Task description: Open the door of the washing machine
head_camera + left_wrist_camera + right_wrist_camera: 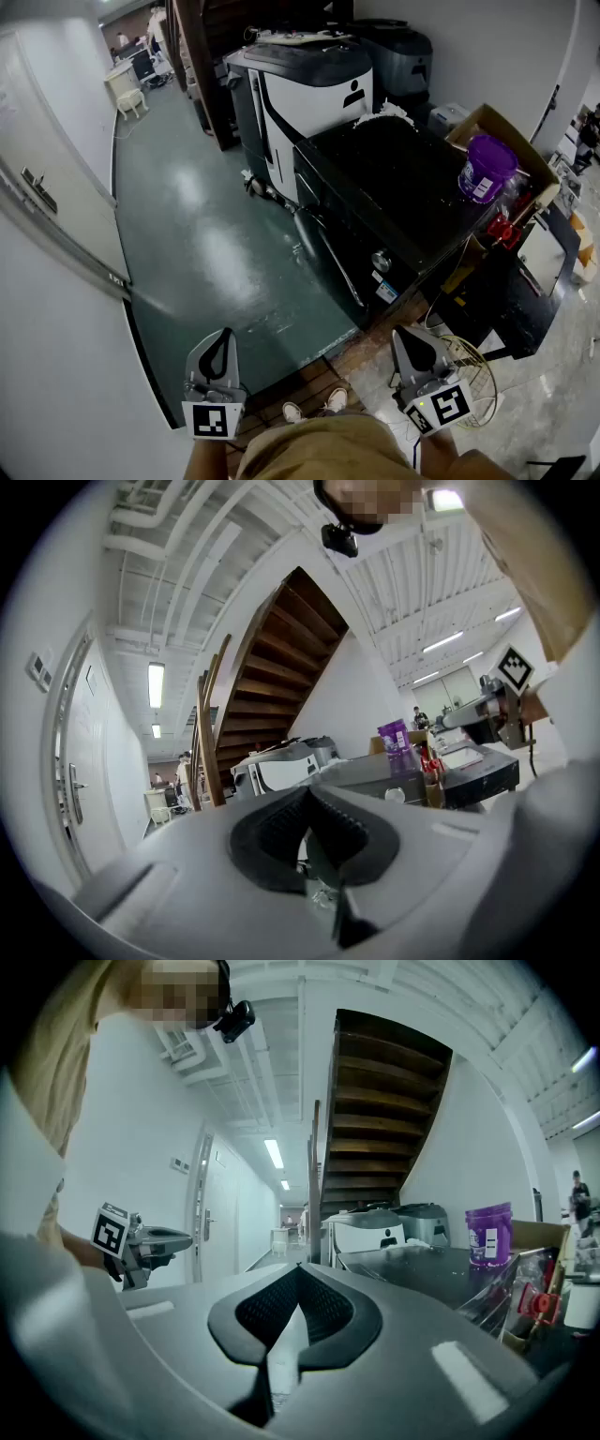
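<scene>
The washing machine [394, 178] is a black box right of centre in the head view, and its front door [328, 253] is closed, with a round knob [381, 261] beside it. My left gripper [224, 334] hangs low at the bottom left, shut and empty, well short of the machine. My right gripper [409, 333] is at the bottom right, also shut with nothing held, near the machine's front corner but apart from it. The left gripper view looks past my left gripper [309, 791] to the machine [375, 775]. The right gripper view shows my right gripper [298, 1267] and the machine's top [422, 1269].
A white-and-black machine [300, 84] stands behind the washer, below wooden stairs [202, 66]. A cardboard box [511, 131] with a purple tub [487, 167] sits at the right. A wire basket [469, 375] lies near my right gripper. A white wall and door [47, 187] bound the green floor [206, 244].
</scene>
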